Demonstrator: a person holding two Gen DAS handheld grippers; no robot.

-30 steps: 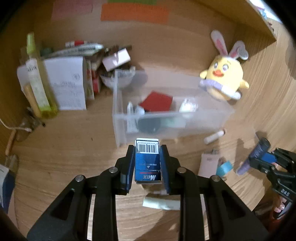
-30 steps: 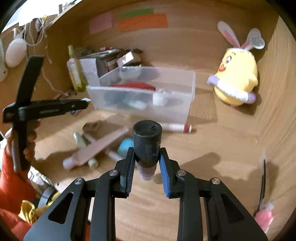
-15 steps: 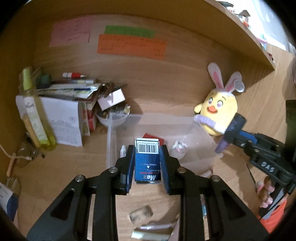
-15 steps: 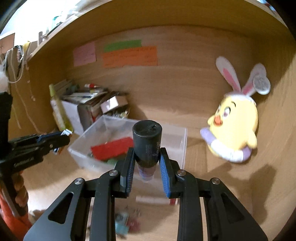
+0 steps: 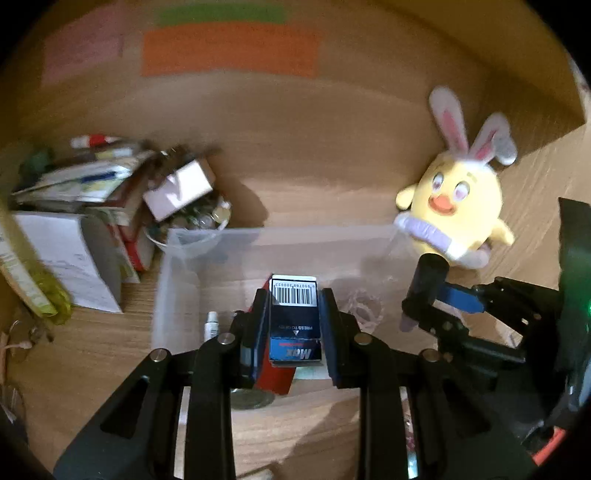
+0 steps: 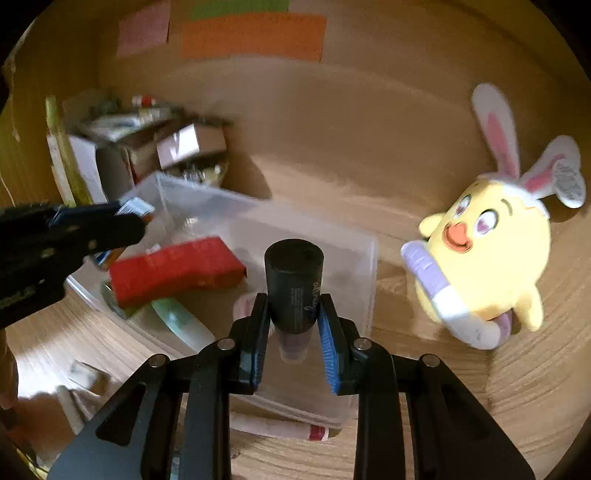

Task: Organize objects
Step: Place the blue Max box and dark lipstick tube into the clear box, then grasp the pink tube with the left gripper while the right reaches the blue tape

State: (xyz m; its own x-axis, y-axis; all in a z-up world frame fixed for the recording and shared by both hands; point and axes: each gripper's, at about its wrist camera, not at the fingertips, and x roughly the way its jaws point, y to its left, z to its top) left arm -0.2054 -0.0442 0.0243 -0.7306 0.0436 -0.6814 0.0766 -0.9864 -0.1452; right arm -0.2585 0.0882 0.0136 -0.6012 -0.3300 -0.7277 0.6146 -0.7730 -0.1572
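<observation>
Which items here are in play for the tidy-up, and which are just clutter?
In play:
- left gripper shut on blue box
- right gripper shut on dark tube
- clear bin

Lying about:
- chick plush
- sticky notes
- paper stack

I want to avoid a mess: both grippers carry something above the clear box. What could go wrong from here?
1. The left gripper and the right gripper are close above the clear plastic box; they may collide.
2. The dark-capped tube hangs near the box's front wall and could drop outside.
3. The blue staple box may land on the red box.
</observation>
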